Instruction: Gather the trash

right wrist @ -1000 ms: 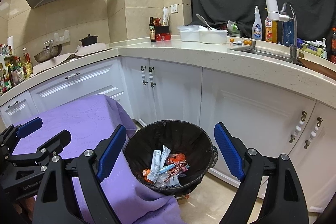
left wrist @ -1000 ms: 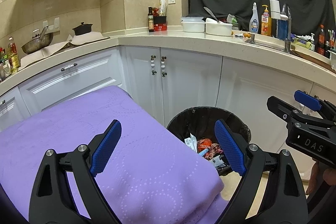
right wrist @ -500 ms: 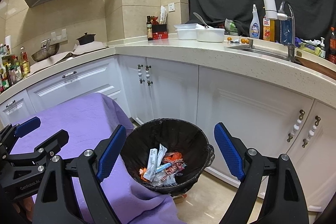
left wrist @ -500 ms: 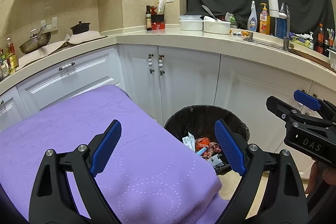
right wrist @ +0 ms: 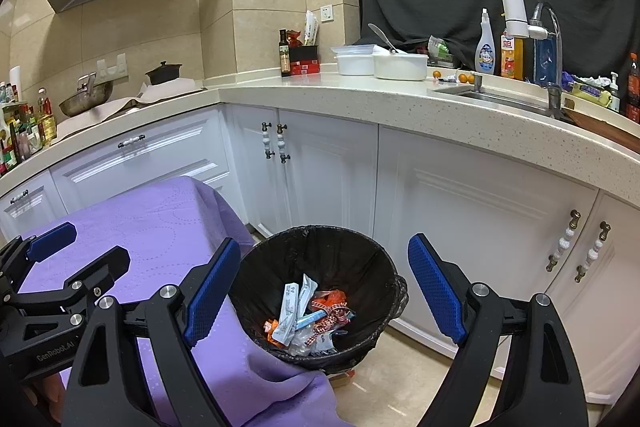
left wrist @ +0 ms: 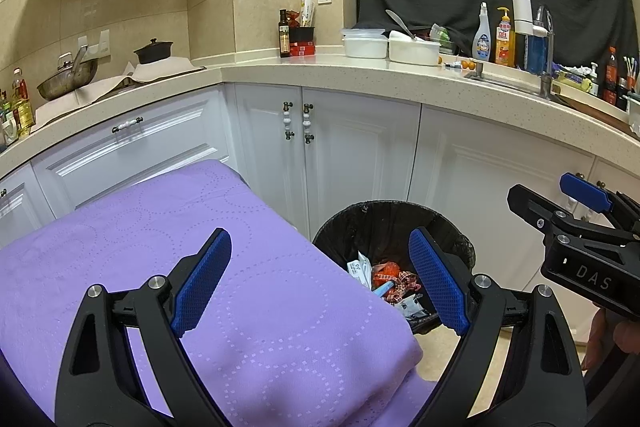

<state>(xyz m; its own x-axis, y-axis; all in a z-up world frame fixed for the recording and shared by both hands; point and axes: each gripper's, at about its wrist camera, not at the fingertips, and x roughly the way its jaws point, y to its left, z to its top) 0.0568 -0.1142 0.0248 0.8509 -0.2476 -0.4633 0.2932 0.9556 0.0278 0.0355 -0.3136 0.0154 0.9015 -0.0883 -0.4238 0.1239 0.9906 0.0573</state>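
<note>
Left hand-held gripper (left wrist: 320,279) over purple-clothed table (left wrist: 120,247), jaws wide apart, nothing between blue pads. Right hand-held gripper (right wrist: 324,287) likewise spread wide and empty, poised above black-lined trash bin (right wrist: 360,251) on the floor, just right of the table's near corner. Wrappers (right wrist: 308,315) heaped at bin bottom. White cabinets (right wrist: 460,211) and speckled countertop (right wrist: 360,95) beyond, far side.
</note>
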